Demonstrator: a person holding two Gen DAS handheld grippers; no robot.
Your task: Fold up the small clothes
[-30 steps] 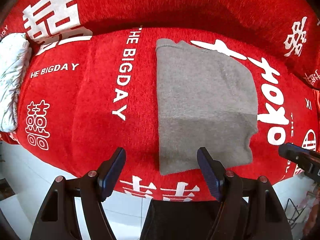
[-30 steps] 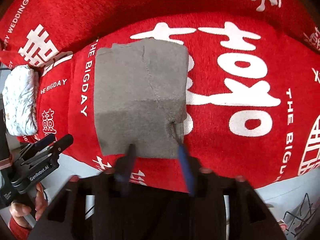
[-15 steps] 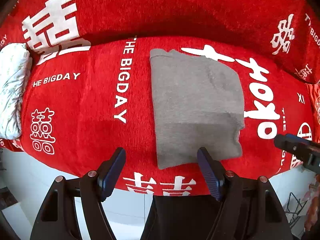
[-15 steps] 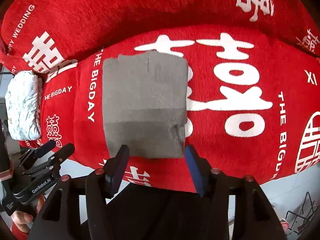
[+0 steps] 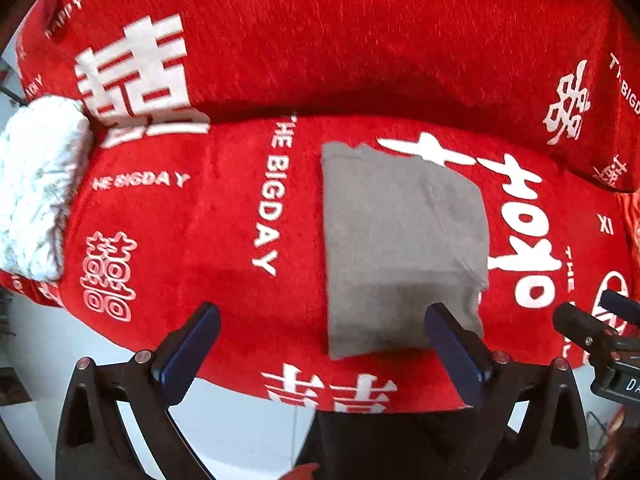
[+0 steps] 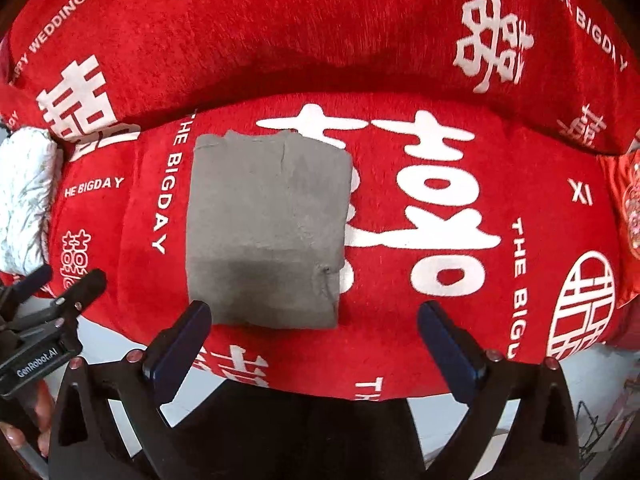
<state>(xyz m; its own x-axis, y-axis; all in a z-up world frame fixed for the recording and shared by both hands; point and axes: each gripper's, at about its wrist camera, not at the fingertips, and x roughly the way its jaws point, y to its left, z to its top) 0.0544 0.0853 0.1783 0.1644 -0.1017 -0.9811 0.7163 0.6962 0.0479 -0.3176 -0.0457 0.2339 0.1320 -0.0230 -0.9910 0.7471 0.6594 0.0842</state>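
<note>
Your left gripper (image 5: 320, 352) and right gripper (image 6: 314, 346), both spread empty, hover off the sofa (image 6: 460, 352) front edge; folded grey garment (image 6: 268, 232) lies just beyond, layers hidden.

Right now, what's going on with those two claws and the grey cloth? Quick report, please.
Left gripper open, empty. Right gripper open, empty, clear of the cloth. Grey garment folded, flat on the red sofa cover. Nothing on it.
</note>
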